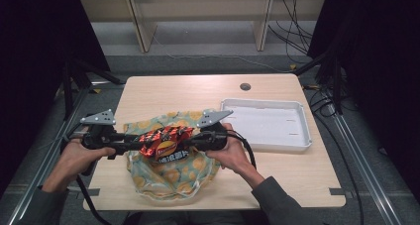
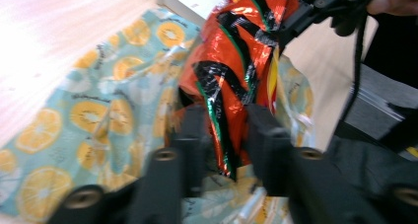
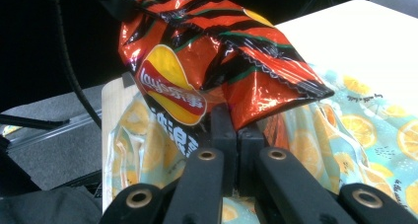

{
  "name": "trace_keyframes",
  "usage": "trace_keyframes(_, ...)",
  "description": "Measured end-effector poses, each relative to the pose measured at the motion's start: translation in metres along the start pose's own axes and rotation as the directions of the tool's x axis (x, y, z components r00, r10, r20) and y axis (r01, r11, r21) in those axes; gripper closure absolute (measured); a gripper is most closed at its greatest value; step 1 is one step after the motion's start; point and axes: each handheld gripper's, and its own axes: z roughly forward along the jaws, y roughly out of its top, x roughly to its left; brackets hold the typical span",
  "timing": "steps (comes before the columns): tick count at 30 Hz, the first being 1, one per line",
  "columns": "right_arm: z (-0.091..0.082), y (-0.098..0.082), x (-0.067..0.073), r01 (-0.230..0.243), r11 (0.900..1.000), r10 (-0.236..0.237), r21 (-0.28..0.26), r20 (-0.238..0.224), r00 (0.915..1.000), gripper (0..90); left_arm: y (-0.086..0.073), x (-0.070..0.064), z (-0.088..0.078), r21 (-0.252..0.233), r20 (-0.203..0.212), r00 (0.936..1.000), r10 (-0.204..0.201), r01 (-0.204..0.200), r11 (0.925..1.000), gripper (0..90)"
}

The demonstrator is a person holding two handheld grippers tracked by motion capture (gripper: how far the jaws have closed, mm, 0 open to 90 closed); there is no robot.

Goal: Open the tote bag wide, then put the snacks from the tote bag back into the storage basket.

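A shiny red-orange chip bag (image 1: pixel 165 141) with black stripes and a yellow logo hangs above the table between my two grippers. The right gripper (image 1: pixel 190 141) is shut on one end of the chip bag (image 3: pixel 197 61); in the right gripper view its jaws (image 3: pixel 237 120) meet on the bag's lower edge. The left gripper (image 1: pixel 141 141) is at the other end. In the left gripper view its jaws (image 2: pixel 224 120) stand apart with the chip bag's (image 2: pixel 236 51) crimped edge between them. Below lies a light-blue pouch with an orange-slice print (image 1: pixel 168 178).
A white tray (image 1: pixel 262 126) sits on the right of the wooden table (image 1: pixel 173 91), close to the right hand. A small round hole (image 1: pixel 245 86) is near the table's far edge. Cables trail from both grippers. Dark frames stand on both sides.
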Motion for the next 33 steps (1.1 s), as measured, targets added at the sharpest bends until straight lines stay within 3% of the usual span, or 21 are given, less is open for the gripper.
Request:
trace_keyframes(2,0.0,0.0,0.0,-0.01,1.0,0.01,-0.013,0.004,0.9999,90.0,-0.002,-0.005,-0.003,-0.024,-0.034,0.9994,-0.009,0.008,0.9997,42.6)
trace_keyframes(4,-0.002,0.001,0.0,-0.02,1.0,0.02,-0.003,0.006,0.9998,90.0,-0.005,-0.01,-0.007,-0.051,-0.063,0.9975,-0.032,0.029,0.9983,35.7)
trace_keyframes(5,-0.002,0.0,0.0,-0.028,1.0,0.028,-0.008,0.0,0.9996,90.0,-0.008,-0.014,-0.007,-0.095,-0.078,0.9966,-0.025,0.018,0.9953,33.7)
trace_keyframes(9,-0.002,0.001,-0.002,-0.036,0.999,0.036,-0.024,-0.006,0.9993,90.0,-0.019,-0.026,-0.013,-0.102,-0.146,0.9886,-0.036,0.021,0.9945,27.6)
trace_keyframes(11,-0.002,0.001,-0.002,-0.036,0.999,0.036,-0.027,-0.006,0.9993,90.0,-0.027,-0.03,-0.01,-0.128,-0.159,0.9863,-0.042,0.021,0.9915,23.6)
trace_keyframes(15,-0.001,0.001,-0.003,-0.039,0.998,0.038,-0.044,-0.013,0.9992,90.0,-0.046,-0.034,-0.002,-0.069,-0.199,0.9798,-0.017,0.003,0.9976,23.9)
trace_keyframes(17,-0.002,0.001,-0.002,-0.047,0.998,0.047,-0.037,-0.02,0.9987,90.0,-0.055,-0.035,0.006,-0.079,-0.212,0.9764,-0.041,0.025,0.9966,23.6)
trace_keyframes(20,-0.002,0.002,-0.001,-0.045,0.998,0.044,-0.051,-0.02,0.9988,90.0,-0.067,-0.033,0.011,-0.033,-0.224,0.9742,-0.03,0.023,0.9992,21.6)
trace_keyframes(21,-0.004,0.003,-0.001,-0.044,0.998,0.044,-0.045,-0.014,0.9989,90.0,-0.071,-0.033,0.015,-0.059,-0.229,0.9716,-0.059,0.047,0.9972,20.3)
trace_keyframes(22,-0.004,0.003,0.0,-0.052,0.998,0.051,-0.045,-0.019,0.9985,90.0,-0.073,-0.031,0.014,-0.018,-0.242,0.97,-0.026,0.023,0.9996,20.3)
trace_keyframes(23,-0.003,0.003,-0.001,-0.044,0.997,0.043,-0.059,-0.023,0.9988,90.0,-0.077,-0.03,0.016,-0.027,-0.265,0.9636,-0.037,0.031,0.9992,20.2)
trace_keyframes(24,-0.003,0.003,-0.002,-0.042,0.998,0.041,-0.056,-0.018,0.999,90.0,-0.079,-0.029,0.017,-0.016,-0.274,0.9613,-0.026,0.022,0.9996,19.8)
trace_keyframes(25,-0.003,0.003,-0.002,-0.042,0.997,0.041,-0.058,-0.02,0.999,90.0,-0.082,-0.028,0.018,-0.002,-0.278,0.96,-0.031,0.031,0.9995,19.1)
trace_keyframes(26,-0.003,0.003,-0.002,-0.043,0.997,0.042,-0.063,-0.021,0.9989,90.0,-0.084,-0.028,0.02,-0.019,-0.284,0.9576,-0.047,0.043,0.9989,18.6)
trace_keyframes(28,-0.002,0.003,0.0,-0.068,0.995,0.066,-0.067,-0.039,0.9971,90.0,-0.09,-0.026,0.021,0.002,-0.287,0.9571,-0.04,0.043,0.9991,18.6)
trace_keyframes(30,-0.002,0.005,0.0,-0.072,0.995,0.069,-0.068,-0.05,0.9964,90.0,-0.095,-0.025,0.022,0.013,-0.301,0.9524,-0.047,0.054,0.9985,18.6)
trace_keyframes(31,-0.004,0.005,0.002,-0.103,0.993,0.101,-0.059,-0.041,0.9941,90.0,-0.097,-0.024,0.021,0.03,-0.3,0.9533,-0.038,0.049,0.9983,18.6)
trace_keyframes(32,-0.004,0.005,0.003,-0.111,0.991,0.107,-0.069,-0.05,0.993,90.0,-0.099,-0.024,0.023,0.016,-0.307,0.95,-0.059,0.067,0.9976,18.6)
trace_keyframes(33,-0.003,0.006,0.002,-0.096,0.992,0.091,-0.076,-0.065,0.9937,90.0,-0.101,-0.023,0.023,0.012,-0.315,0.9475,-0.053,0.06,0.9981,18.6)
